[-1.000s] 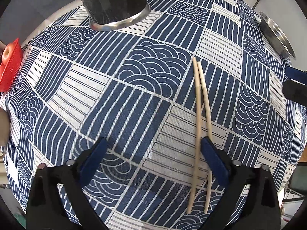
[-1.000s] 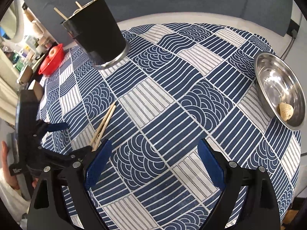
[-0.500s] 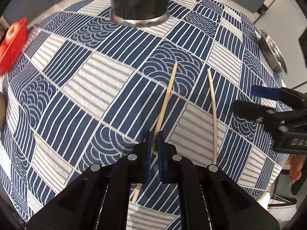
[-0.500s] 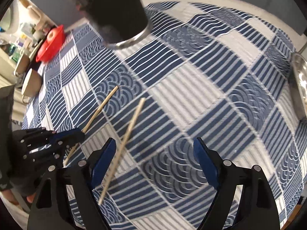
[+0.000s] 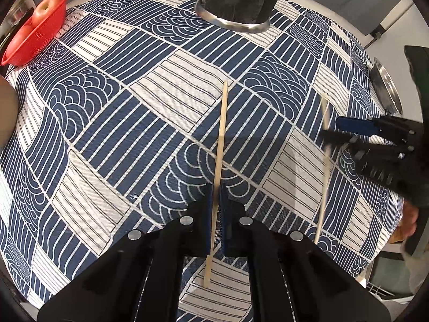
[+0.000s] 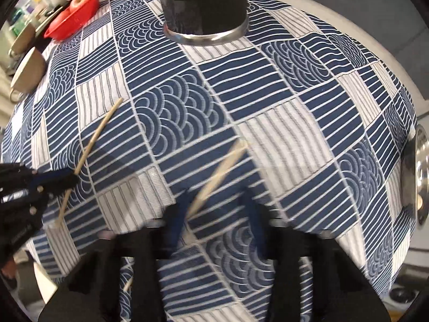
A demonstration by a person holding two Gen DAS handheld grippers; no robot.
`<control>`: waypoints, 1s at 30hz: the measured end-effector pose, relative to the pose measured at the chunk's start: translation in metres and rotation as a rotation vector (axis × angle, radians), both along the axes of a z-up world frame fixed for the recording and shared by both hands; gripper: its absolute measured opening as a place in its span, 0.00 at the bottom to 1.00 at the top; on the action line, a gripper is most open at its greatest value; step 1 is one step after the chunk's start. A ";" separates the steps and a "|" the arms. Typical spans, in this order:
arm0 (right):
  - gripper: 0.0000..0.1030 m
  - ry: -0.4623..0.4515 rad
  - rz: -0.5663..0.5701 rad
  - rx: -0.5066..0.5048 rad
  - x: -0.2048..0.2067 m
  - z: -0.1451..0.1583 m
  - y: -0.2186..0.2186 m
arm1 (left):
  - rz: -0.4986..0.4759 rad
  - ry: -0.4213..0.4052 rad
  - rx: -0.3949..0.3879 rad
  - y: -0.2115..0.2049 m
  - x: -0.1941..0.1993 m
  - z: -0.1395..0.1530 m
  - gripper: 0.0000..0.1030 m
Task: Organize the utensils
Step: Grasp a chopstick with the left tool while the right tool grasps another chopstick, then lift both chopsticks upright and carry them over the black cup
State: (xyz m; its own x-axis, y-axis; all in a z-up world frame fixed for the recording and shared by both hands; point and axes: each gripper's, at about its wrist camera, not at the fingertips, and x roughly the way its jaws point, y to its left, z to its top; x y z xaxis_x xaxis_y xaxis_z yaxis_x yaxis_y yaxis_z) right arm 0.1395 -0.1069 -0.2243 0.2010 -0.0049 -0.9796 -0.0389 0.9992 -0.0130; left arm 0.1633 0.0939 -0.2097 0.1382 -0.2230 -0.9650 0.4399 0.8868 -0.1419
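My left claw (image 5: pixel 215 209) is clamped on one chopstick (image 5: pixel 220 145) above the tabletop (image 5: pixel 161 86), my right claw (image 6: pixel 217 214) has just been closing around the other chopstick (image 6: pixel 219 174), so next I'd carry both to the black holder (image 5: pixel 238 2).

The worktop is covered by a woven tablecloth (image 5: pixel 166 86), matt navy and white with a visible twill grain. Each chopstick (image 5: pixel 219 145) is pale, bare wood with a dull, smooth finish. At twelve o'clock the holder (image 5: pixel 238 2) looks matt black above a bright brushed-metal base ring. The left gripper (image 5: pixel 215 209) is matt black plastic with ribbed blue pads and shiny metal screws. At ten o'clock sits a glossy red plastic basket (image 5: pixel 34 40); at three o'clock, a polished steel bowl (image 5: pixel 386 86).
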 end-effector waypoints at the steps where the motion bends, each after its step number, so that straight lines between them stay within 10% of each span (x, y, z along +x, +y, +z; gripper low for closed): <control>1: 0.05 0.007 -0.005 0.004 -0.001 0.000 -0.008 | 0.007 0.001 0.002 -0.004 -0.001 -0.002 0.05; 11: 0.04 -0.001 -0.229 0.239 -0.028 0.005 -0.093 | 0.081 0.013 0.024 0.012 0.001 -0.002 0.04; 30: 0.04 -0.206 -0.137 0.148 0.002 0.125 -0.170 | 0.258 -0.135 0.035 0.028 0.033 0.068 0.04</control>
